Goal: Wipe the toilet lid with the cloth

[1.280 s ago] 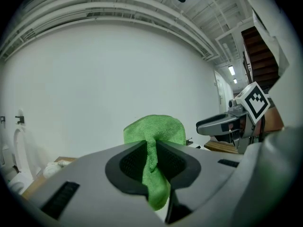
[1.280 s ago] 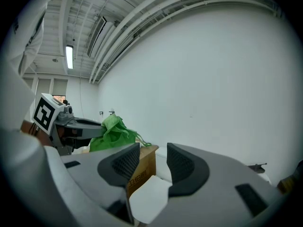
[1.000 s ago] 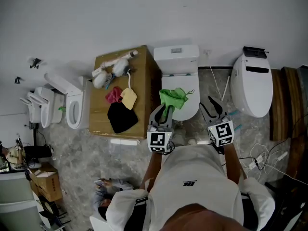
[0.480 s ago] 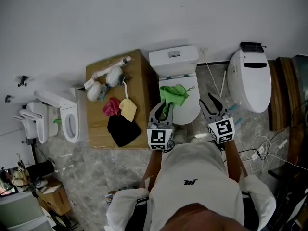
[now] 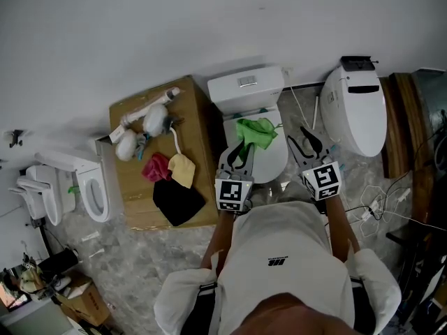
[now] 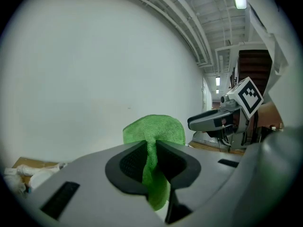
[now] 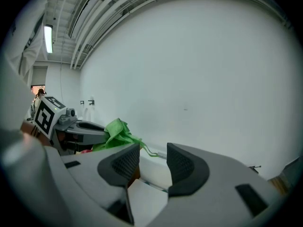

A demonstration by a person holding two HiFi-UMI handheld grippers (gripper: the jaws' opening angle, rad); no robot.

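1. Overhead, in the head view, the left gripper [image 5: 241, 151] holds a green cloth [image 5: 256, 131] over the rear half of the white toilet lid [image 5: 271, 165], close to the cistern [image 5: 246, 89]. The cloth is bunched and crumpled, with one corner trailing toward the cistern. Whether it touches the lid cannot be told.
2. Same view: the right gripper [image 5: 308, 144] hangs past the lid's right edge, over the floor [image 5: 307, 117].
3. Same view, edges and room: the front half of the lid is bare. A brown carton [image 5: 136, 211] stands just beside the toilet's left side and carries red, yellow and black rags [image 5: 178, 197]. A second toilet [image 5: 356, 114] stands apart on the right, with a strip of floor between. Cables [image 5: 377, 211] lie on the floor near the right gripper. The wall [image 5: 209, 26] closes off the room behind the cistern.
4. Left gripper view: the jaws are pinched together on a fold of the green cloth. The fabric is fluffy; it fans out above the pads and a tail hangs below them. The right gripper shows alongside, at the right.
5. Right gripper view: the jaws stand moderately apart with nothing between them. White porcelain shows through the gap. The cloth hangs from the left gripper at the left, clear of these jaws.
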